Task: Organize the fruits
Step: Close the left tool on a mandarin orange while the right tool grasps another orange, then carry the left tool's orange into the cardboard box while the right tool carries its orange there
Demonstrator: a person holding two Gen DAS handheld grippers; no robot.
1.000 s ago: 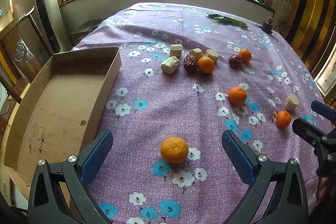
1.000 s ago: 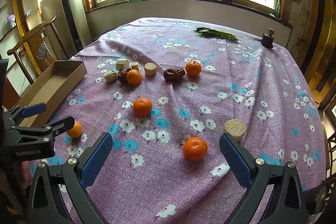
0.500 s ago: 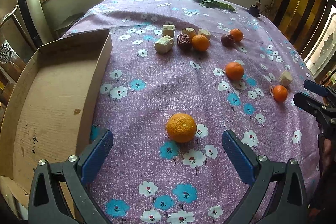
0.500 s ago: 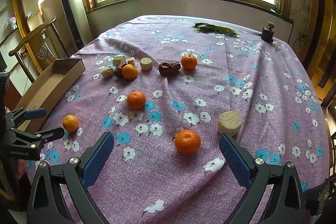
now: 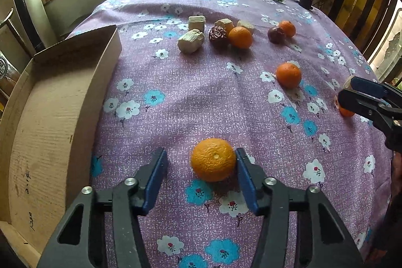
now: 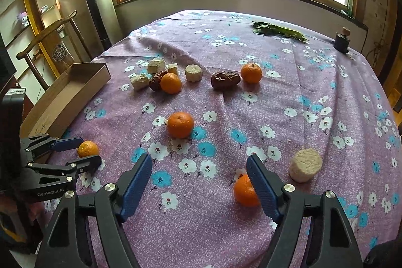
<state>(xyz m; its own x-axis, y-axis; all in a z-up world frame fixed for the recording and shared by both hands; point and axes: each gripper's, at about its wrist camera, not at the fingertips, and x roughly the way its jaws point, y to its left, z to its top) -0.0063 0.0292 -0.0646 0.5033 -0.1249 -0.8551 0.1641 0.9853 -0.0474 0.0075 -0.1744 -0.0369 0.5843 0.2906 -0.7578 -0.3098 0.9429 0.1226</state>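
My left gripper (image 5: 199, 162) is partly closed around a near orange (image 5: 213, 159) on the purple flowered cloth; its right pad touches the fruit, the left pad stands apart. It shows from the side in the right wrist view (image 6: 75, 151). My right gripper (image 6: 199, 168) is open; an orange (image 6: 245, 190) lies inside against its right finger, partly hidden. Another orange (image 6: 180, 124) lies ahead. An open cardboard box (image 5: 47, 117) lies at the left.
At the back lie two oranges (image 6: 171, 83) (image 6: 251, 72), dark red dates (image 6: 224, 79), and several pale chunks (image 6: 193, 72). A pale round chunk (image 6: 305, 165) sits to the right. Green leaves (image 6: 279, 30) and a small dark bottle (image 6: 341, 40) stand at the far edge.
My left gripper moved forward and narrowed around the near orange. My right gripper moved forward and narrowed, bringing the near orange against its right finger.
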